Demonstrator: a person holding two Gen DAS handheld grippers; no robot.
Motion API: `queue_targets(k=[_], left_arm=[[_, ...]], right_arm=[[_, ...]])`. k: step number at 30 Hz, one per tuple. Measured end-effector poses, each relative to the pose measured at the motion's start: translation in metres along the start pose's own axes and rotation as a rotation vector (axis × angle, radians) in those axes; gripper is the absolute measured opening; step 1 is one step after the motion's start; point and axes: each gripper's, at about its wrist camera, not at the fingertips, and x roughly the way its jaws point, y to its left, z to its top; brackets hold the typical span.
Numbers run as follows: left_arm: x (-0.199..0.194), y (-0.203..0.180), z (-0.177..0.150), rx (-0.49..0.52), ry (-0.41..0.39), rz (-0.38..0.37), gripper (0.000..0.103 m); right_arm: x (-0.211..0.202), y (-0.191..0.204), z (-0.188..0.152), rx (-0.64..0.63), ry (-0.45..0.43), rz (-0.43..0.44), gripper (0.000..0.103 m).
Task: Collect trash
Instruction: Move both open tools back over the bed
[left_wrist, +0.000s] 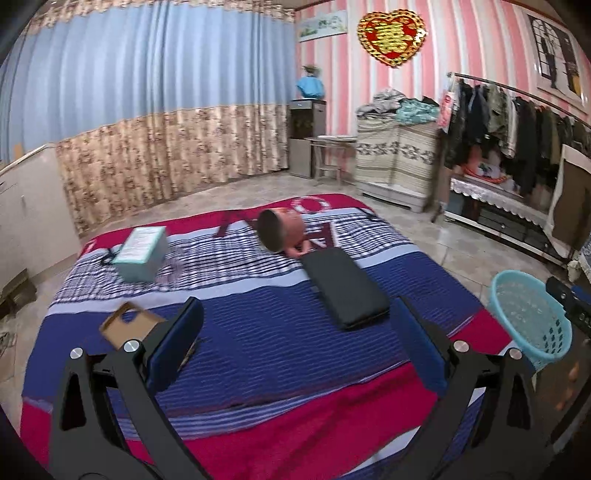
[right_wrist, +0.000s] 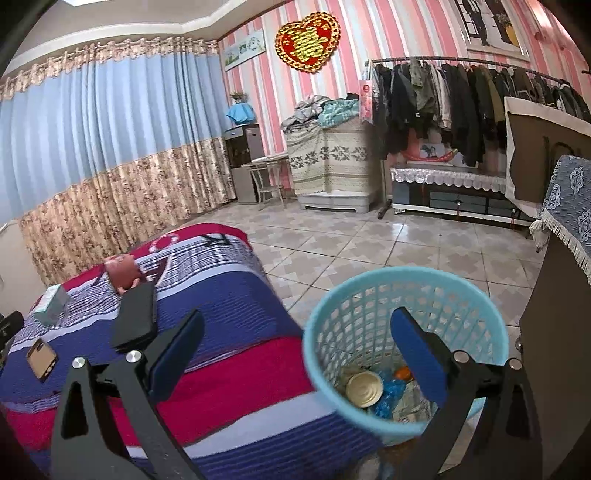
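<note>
My left gripper (left_wrist: 297, 310) hangs open over the striped bed cover (left_wrist: 258, 332), with nothing between its fingers. A brown cardboard piece (left_wrist: 127, 325) lies just beside its left finger. Farther off on the bed are a teal box (left_wrist: 142, 253), a pink cup (left_wrist: 280, 230) tipped on its side, and a black flat case (left_wrist: 345, 288). My right gripper (right_wrist: 298, 317) is open and empty above the near rim of the light blue basket (right_wrist: 369, 288). Inside the basket lie a tin can (right_wrist: 364, 387), a blue wrapper (right_wrist: 388, 397) and something orange (right_wrist: 402, 373).
The basket (left_wrist: 532, 317) stands on the tiled floor (right_wrist: 369, 243) at the bed's right corner. A dark cabinet with a fringed blue cloth (right_wrist: 569, 206) rises right of it. A clothes rack (right_wrist: 461, 96), a covered chest (right_wrist: 328, 158) and curtains (left_wrist: 147, 110) line the walls.
</note>
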Motion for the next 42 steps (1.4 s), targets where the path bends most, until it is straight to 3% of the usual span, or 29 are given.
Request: queue_targets(k=[10, 17, 21, 28, 42], left_arm=[[-0.032, 0.021, -0.028, 0.08, -0.007, 0.108, 0.098], [-0.055, 0.037, -0.03, 0.018, -0.039, 0.024, 0.098], [-0.068, 0.042, -0.033, -0.02, -0.084, 0.028, 0.098], [-0.071, 0.047, -0.044, -0.062, -0.089, -0.022, 0.098], [-0.077, 0.039, -0.049, -0.056, -0.134, -0.034, 0.098]], right_arm=[[-0.043, 0.057, -0.022, -0.102, -0.048, 0.077, 0.098], [-0.061, 0.086, -0.038, -0.175, -0.025, 0.094, 0.098], [-0.077, 0.099, -0.048, -0.216, -0.045, 0.104, 0.098], [-0.083, 0.105, -0.05, -0.218, -0.045, 0.11, 0.099], [-0.086, 0.108, -0.051, -0.217, -0.054, 0.105, 0.099]])
